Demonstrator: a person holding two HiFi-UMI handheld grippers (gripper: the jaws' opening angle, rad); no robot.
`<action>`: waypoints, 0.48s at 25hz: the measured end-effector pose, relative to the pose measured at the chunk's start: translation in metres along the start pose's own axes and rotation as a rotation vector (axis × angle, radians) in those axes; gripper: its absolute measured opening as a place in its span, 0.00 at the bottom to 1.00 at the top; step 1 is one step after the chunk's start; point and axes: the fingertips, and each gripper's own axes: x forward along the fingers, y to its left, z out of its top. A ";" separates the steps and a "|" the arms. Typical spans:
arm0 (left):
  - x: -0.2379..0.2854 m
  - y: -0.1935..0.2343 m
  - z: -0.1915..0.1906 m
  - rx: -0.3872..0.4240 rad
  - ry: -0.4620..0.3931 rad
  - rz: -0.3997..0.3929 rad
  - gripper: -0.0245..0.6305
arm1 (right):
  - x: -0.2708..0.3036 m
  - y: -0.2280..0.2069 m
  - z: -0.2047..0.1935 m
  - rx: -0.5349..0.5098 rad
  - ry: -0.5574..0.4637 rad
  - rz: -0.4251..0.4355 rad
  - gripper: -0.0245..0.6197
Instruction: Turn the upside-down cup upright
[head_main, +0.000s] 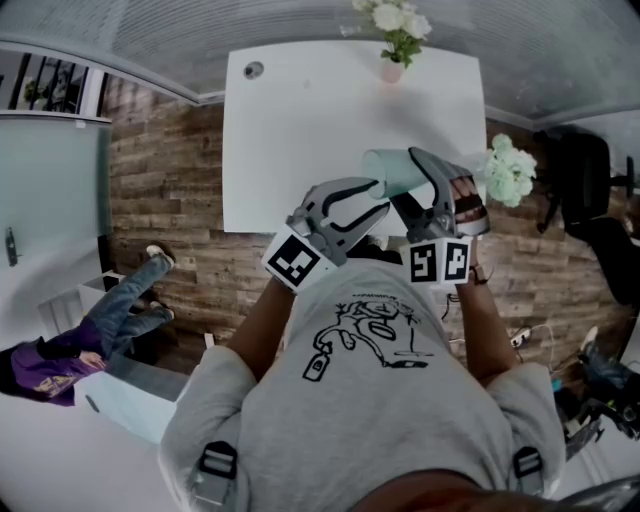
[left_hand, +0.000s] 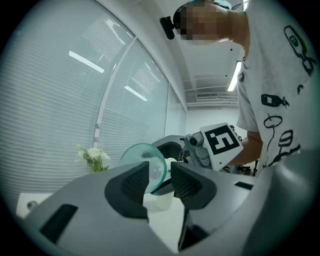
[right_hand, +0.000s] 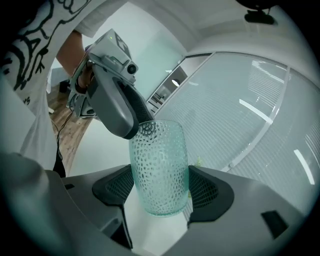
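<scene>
**Cup held in mid-air over the counter**

The cup (head_main: 392, 170) hangs above the white counter (head_main: 300, 130), roughly on its side, seemingly partway through its flip. The right claw (right_hand: 160, 187) pinches its dimpled sides between both pads and carries it alone. The left claw (left_hand: 160, 181) stands partly spread at one end, not pressing on it, probably so the cup can turn freely.

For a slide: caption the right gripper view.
Right gripper grips a dimpled green glass cup, left gripper at its far end.
</scene>
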 end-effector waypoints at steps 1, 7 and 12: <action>0.000 0.001 0.001 -0.003 -0.003 0.005 0.26 | -0.001 -0.001 0.000 0.027 -0.007 0.000 0.58; -0.002 0.008 0.007 -0.020 -0.035 0.048 0.38 | -0.003 -0.004 -0.001 0.186 -0.050 0.000 0.58; -0.003 0.018 0.008 -0.051 -0.050 0.086 0.46 | -0.003 -0.008 0.001 0.336 -0.117 0.006 0.58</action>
